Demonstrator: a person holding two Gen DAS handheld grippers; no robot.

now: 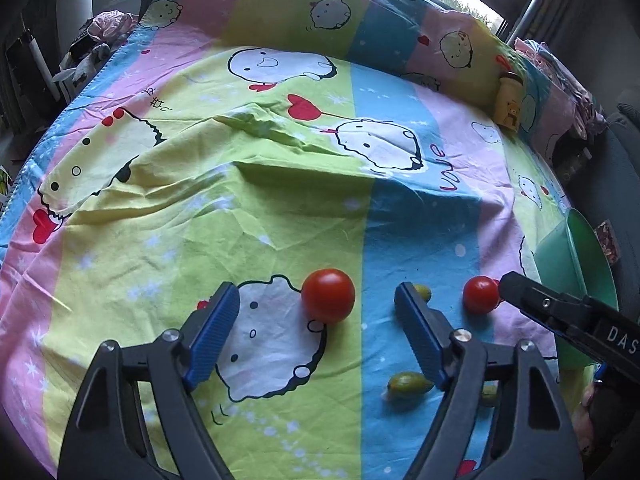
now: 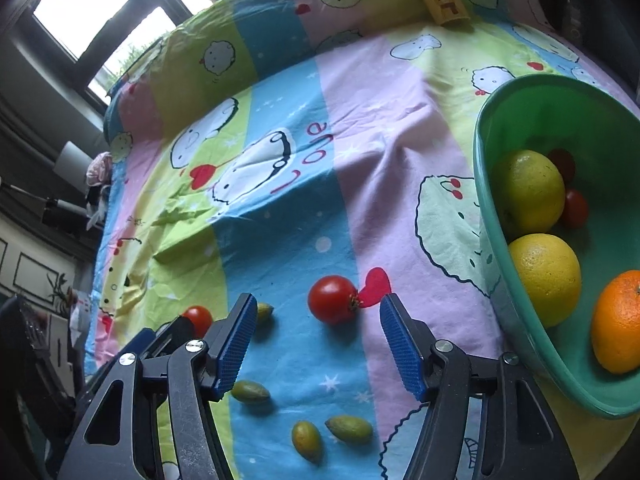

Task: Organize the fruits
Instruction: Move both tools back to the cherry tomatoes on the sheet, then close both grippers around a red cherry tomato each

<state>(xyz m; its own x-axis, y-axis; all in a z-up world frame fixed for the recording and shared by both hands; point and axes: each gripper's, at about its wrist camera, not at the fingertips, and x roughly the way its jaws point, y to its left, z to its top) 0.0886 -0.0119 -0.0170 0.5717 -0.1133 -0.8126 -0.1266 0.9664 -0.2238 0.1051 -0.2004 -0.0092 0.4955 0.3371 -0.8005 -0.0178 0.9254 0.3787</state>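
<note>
Partly done: two lemons [image 2: 528,192], an orange [image 2: 618,322] and small tomatoes fill the green bowl [image 2: 486,184] at right, while two tomatoes [image 2: 333,299] and several green olive-like fruits [image 2: 250,392] lie loose on the sheet [image 2: 360,168] before the left gripper [image 1: 318,330] and right gripper [image 2: 314,344], both gaping empty

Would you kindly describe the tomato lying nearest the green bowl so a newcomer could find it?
Start at the green bowl of fruit on the cartoon bedsheet. Beside it, on the blue stripe, a red tomato lies between the open fingers of the right claw. Its stem end touches a printed red heart, unlike the other loose tomato.
</note>
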